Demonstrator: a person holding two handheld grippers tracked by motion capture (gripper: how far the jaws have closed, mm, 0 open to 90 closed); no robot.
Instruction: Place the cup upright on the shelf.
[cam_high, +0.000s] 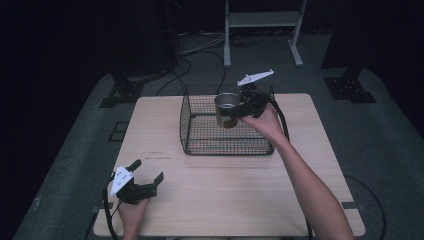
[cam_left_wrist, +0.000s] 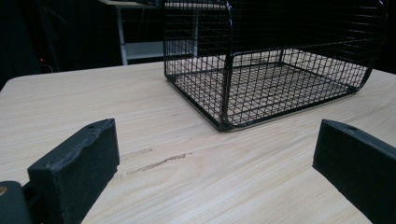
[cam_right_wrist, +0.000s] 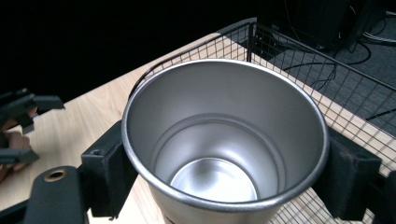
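So the right tool (cam_high: 239, 111) has a metal cup (cam_high: 226, 109) clamped between its jaws, upright and empty, hanging over the wire basket (cam_high: 200, 131) roughly above its back right part. My read is the step in hand is getting that cup down into the basket.

To do it well, I'd keep the cup level and bring it straight down so the bottom lands flat on the basket's mesh floor. The basket walls are tall-ish and the near-left side arches up, so stay clear of the rim on the way in. Don't let go until the base is sitting on the wire, otherwise a shiny cup like that will probably tip or roll against the side.

In the right gripper view the jaws are pressed on opposite sides of the cup (cam_right_wrist: 224, 140) just under its lip, so the grip looks solid.

The left tool (cam_high: 148, 176) is parked on the surface (cam_high: 225, 200) well in front of the basket and off to its left, jaws spread wide with nothing between them. Its own view just has bare wood between the pads (cam_left_wrist: 74, 161) and the basket (cam_left_wrist: 261, 88) beyond.
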